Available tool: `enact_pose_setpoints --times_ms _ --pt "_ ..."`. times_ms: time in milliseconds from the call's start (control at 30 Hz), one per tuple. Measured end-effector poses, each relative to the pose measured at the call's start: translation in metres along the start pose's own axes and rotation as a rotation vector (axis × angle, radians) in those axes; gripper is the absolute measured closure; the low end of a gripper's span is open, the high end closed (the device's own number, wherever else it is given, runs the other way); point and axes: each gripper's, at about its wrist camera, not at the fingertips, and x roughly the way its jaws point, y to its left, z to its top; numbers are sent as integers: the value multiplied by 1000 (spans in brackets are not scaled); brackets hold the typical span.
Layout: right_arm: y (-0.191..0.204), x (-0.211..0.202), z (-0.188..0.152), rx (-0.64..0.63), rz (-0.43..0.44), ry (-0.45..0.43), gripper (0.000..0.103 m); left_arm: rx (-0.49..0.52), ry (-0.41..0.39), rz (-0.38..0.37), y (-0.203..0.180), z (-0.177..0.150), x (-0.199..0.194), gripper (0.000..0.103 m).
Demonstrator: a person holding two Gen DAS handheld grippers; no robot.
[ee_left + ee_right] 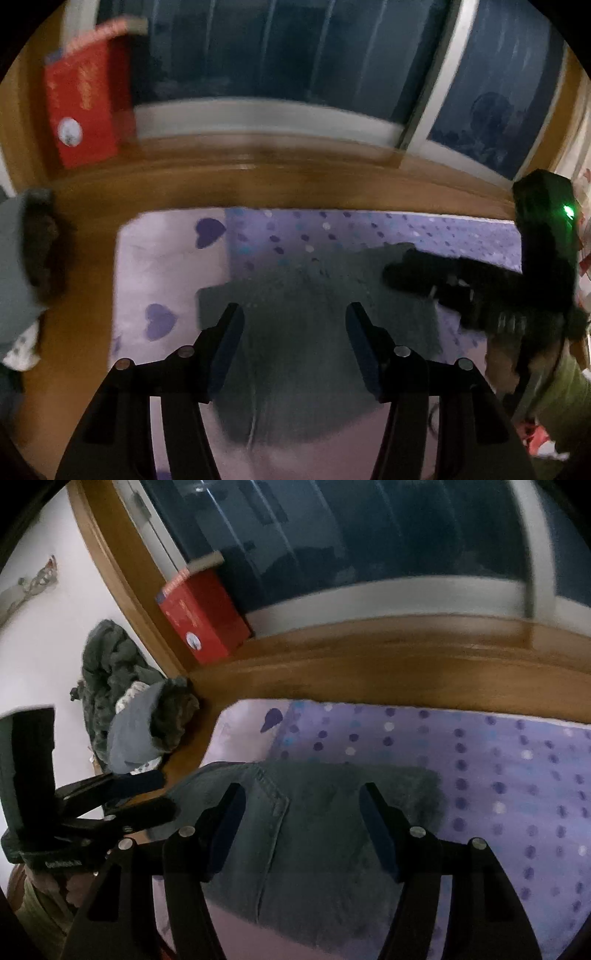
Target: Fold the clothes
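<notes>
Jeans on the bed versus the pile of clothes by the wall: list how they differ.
The jeans lie flat, folded into a compact block; the pile of clothes is crumpled and heaped. The jeans rest on the purple dotted bedding; the pile sits off the bed, on the wooden ledge against the white wall. The jeans are one garment; the pile mixes several fabrics. Both look dark and greyish in this dim light.

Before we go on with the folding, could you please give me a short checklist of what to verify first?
1. Left tongs empty, jaws apart: ok.
2. Right tongs empty, jaws apart: ok.
3. Jeans lying folded on the purple bedspread: ok.
4. Jeans fold edges lined up: cannot tell, both views are blurred.
5. Clothes pile on the wooden ledge, apart from the jeans: ok.
6. Red box on the windowsill, out of the way: ok.
</notes>
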Motion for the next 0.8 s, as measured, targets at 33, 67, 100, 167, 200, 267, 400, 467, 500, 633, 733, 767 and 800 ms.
enact_pose_setpoints --times_ms 33,67,100,167,200,267,400,467,500,633,733,767,800 --pt "0 6 -2 -3 -6 13 38 -17 22 5 4 0 13 45" --pt "0 18 -4 -18 -34 28 38 -35 42 13 8 -3 25 45" --pt "0 28 -7 -43 -45 49 38 -53 54 14 13 -8 33 45" --pt "-1 42 -16 -87 -53 73 38 -99 49 -21 24 -21 41 42" --pt "-3 45 -21 -107 -51 75 37 -141 39 -50 31 -26 42 41" --pt "-2 44 -26 -134 -44 58 37 -180 30 -75 37 -30 42 41" --pt "-7 40 -21 -110 -23 78 39 -150 33 -36 27 -26 32 41" --pt "-2 20 -17 -78 -28 64 40 -130 13 -8 22 -26 17 41" --pt "3 9 -18 -89 -18 60 40 -118 -5 -1 20 -28 6 41" --pt "21 -27 -31 -154 -4 59 40 -111 -18 -5 19 -42 -13 41" --pt "28 -28 -51 -180 -16 109 40 -112 20 -7 21 -55 -10 41" --pt "28 -25 -57 -180 -23 126 40 -113 46 -8 22 -60 -5 41" --pt "27 -20 -64 -174 -38 135 39 -128 68 -17 24 -65 2 39"
